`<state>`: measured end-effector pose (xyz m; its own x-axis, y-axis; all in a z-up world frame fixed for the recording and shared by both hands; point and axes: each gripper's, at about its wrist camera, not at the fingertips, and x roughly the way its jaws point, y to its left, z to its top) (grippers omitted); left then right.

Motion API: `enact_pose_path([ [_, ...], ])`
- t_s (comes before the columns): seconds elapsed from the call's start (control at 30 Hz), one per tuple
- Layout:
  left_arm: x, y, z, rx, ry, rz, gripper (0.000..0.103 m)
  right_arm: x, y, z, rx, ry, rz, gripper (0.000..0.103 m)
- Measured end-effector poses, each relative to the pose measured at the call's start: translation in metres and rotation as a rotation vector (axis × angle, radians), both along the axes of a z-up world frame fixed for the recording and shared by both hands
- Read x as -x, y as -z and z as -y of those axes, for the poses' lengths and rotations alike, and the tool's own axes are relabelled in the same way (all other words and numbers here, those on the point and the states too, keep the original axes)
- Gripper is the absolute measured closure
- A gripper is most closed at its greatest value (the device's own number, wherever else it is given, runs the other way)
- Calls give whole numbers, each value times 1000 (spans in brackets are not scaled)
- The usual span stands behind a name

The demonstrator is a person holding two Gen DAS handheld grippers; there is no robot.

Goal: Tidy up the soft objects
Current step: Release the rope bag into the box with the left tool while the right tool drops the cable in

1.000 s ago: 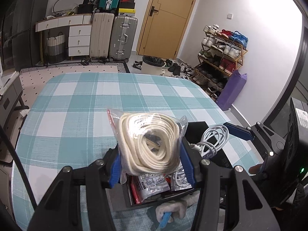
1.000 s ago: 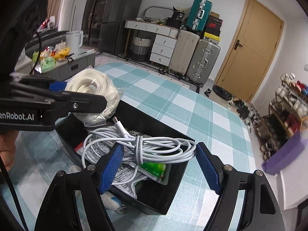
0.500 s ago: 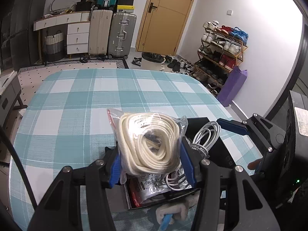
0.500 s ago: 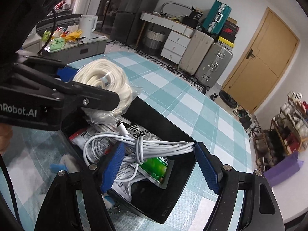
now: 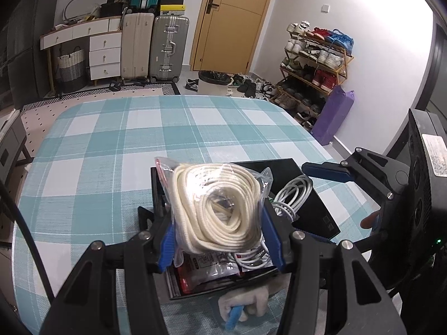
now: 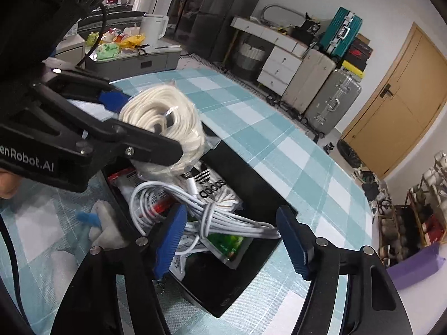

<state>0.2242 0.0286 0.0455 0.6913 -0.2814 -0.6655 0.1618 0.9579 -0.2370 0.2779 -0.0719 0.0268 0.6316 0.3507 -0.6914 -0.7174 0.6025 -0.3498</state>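
left claw (image 5: 220, 231): pads clamped on a load | right claw (image 6: 232, 240): parted, just been narrowing, both tilted downward

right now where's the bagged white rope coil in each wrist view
Left wrist: bagged rope coil sits low in the centre, clamped in the left gripper, over the black box.
Right wrist: the coil is upper left, held in the left gripper entering from the left.
Shared landmark: the white charging cable lying in the box.
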Motion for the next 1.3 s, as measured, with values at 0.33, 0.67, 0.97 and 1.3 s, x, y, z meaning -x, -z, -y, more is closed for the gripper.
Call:
enact_pose_path([
  [0.33,-1,1,7,-14,4,-17,36,15,-11,19,-70,45,24,9],
  [0.67,23,-9,6,9,25,13,0,34,-18,44,-204,106,-20,1],
  [0.97,57,-15,3,-77,-33,57,0,44,-16,63,-329,165,-106,1],
  [1.3,87,-7,5,-119,-86,62,0,67,-11,71,-368,175,-165,1],
])
